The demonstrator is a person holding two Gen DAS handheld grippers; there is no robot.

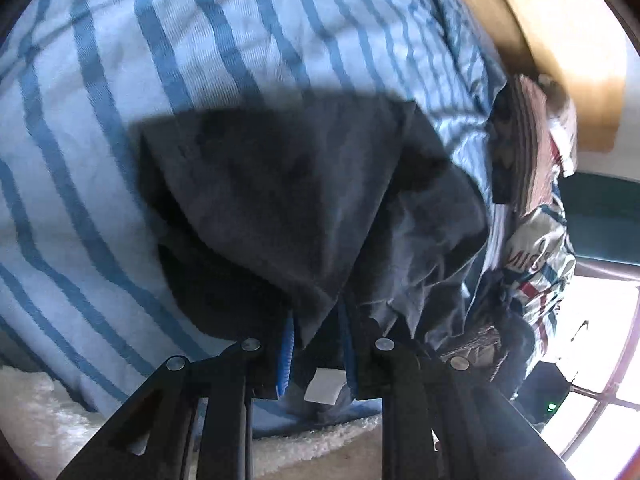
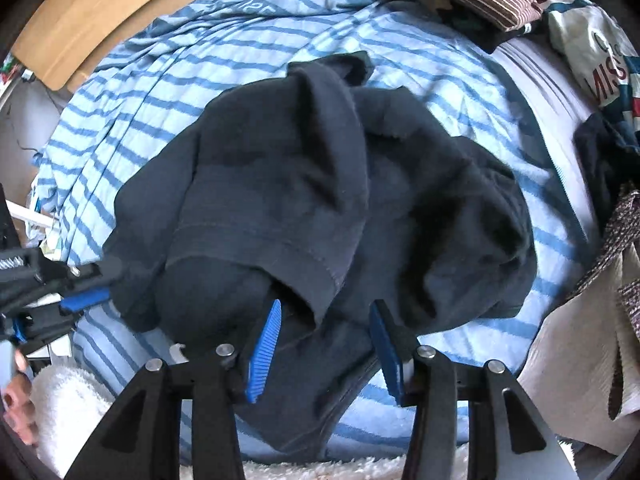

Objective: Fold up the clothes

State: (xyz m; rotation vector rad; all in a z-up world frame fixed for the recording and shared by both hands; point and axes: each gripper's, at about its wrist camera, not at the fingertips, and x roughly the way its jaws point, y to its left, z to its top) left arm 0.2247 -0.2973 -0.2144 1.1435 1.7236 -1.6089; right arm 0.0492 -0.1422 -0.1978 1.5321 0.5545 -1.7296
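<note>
blue-and-white striped bedsheet under crumpled dark navy cotton garment. left claw narrow, garment fold between blue pads. right claw half wide, astride garment edge, not pinching.

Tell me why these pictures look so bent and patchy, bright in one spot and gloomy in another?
Left wrist view: the fisheye lens bows the striped bedsheet, a window at lower right is blown out white, and the dark garment is murky in shadow. Right wrist view: the light is more even, the wooden headboard curves with the lens, and the edges look slightly soft.
</note>
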